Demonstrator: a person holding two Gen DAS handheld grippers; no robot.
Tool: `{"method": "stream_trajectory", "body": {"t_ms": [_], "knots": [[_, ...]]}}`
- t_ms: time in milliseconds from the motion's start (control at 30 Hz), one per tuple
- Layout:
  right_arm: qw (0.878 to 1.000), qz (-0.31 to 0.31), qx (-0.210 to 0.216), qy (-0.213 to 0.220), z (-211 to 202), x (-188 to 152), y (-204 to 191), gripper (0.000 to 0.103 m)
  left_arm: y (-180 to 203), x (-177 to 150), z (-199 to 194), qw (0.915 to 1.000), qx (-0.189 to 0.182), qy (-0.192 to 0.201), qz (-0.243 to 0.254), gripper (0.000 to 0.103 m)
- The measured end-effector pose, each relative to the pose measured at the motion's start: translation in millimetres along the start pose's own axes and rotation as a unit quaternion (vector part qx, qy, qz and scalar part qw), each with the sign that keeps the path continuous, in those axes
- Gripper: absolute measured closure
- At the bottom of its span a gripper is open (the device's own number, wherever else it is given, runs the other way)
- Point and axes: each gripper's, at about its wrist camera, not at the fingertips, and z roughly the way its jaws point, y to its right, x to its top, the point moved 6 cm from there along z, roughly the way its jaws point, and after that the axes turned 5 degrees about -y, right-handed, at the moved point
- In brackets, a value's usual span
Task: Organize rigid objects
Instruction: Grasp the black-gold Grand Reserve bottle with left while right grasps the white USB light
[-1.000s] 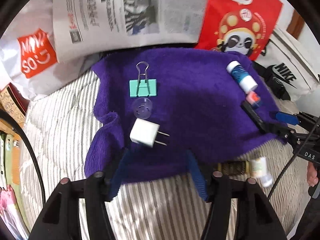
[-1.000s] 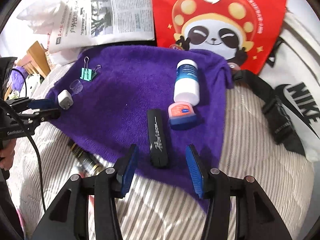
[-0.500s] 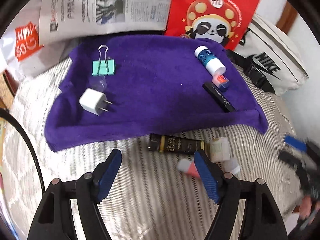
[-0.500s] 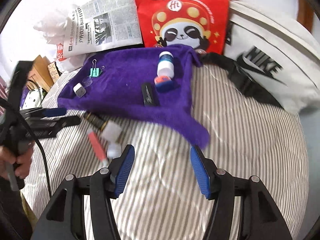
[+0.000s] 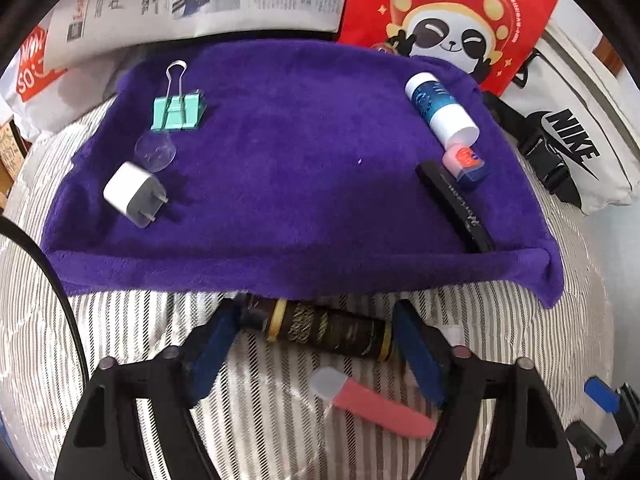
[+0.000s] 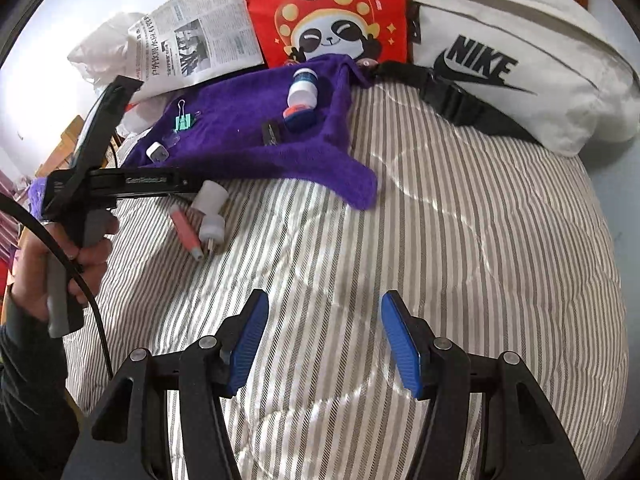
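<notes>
Open striped quilt (image 6: 460,240) (seemingly) rightward

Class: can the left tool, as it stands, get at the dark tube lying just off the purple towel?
Probably yes. The left tool is open with the dark tube lying crosswise between its fingers on the striped cover, and nothing lies over it. The towel edge just beyond looks clear of it.

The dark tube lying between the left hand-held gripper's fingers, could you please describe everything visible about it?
The dark tube is a slim cylinder, dark brown to black, with gold lettering and gold bands near each end; its surface looks glossy. It lies on its side on the striped bedding, just in front of the purple towel's near edge. It sits crosswise between the blue pads of the open left hand-held gripper, its ends near both pads; contact cannot be judged. A pink tube lies close by, apart from it.
</notes>
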Motion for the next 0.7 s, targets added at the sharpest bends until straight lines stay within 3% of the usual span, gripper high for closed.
{"method": "stream_trajectory", "body": {"t_ms": [133, 367, 567, 700], "knots": [[1.000, -0.002, 0.004, -0.004, -0.7, -7.3, 0.5, 0.044, 0.1, -8.8, -1.9, 0.9996, 0.016, -0.001, 0.021, 0.021], [1.000, -0.009, 0.029, -0.005, 7.8, -7.5, -12.2, 0.044, -43.6, -32.5, -16.2, 0.9992, 0.036, -0.004, 0.016, 0.020], [0.998, -0.042, 0.044, -0.014, 16.9, -4.2, -33.2, 0.044, -56.9, -38.2, -18.1, 0.9997, 0.021, 0.008, -0.004, 0.020], [0.996, -0.061, 0.054, -0.024, 24.1, -4.6, -41.0, 0.044, -52.7, -34.3, -12.1, 0.9983, 0.058, 0.006, 0.003, 0.019]]}}
